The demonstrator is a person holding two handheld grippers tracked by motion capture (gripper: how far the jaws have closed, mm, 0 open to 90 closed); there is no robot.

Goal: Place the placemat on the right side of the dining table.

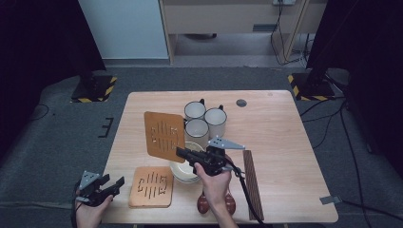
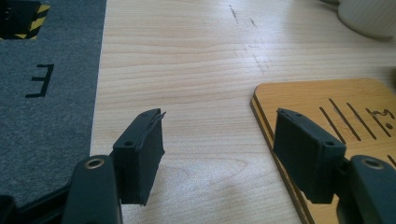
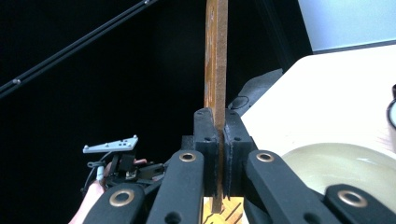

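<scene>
High view: right gripper [image 1: 183, 153] clamps a slotted wooden trivet [image 1: 164, 136] by its edge, lifted above the bowl [image 1: 183, 172], while left gripper [image 1: 116, 183], jaws apart, waits off the table's [image 1: 280, 137] near-left corner.

Slotted wooden trivet [image 1: 164, 136], lifted, tilted upright

— Anything readable here?

— Hardly. On the grey floor mat [image 2: 46, 93] left of the table [image 2: 187, 70] sits a black mark [image 2: 39, 80] shaped like a capital E turned backwards; from the high view it is the same three-pronged mark [image 1: 105, 127].

— And the wooden trivets?

— The lying trivet [image 2: 336, 116] and the lifted trivet [image 1: 164, 136] bear cut slots and a small figure, too small to read as text.

— Brands, numbers?

— None legible.
</scene>
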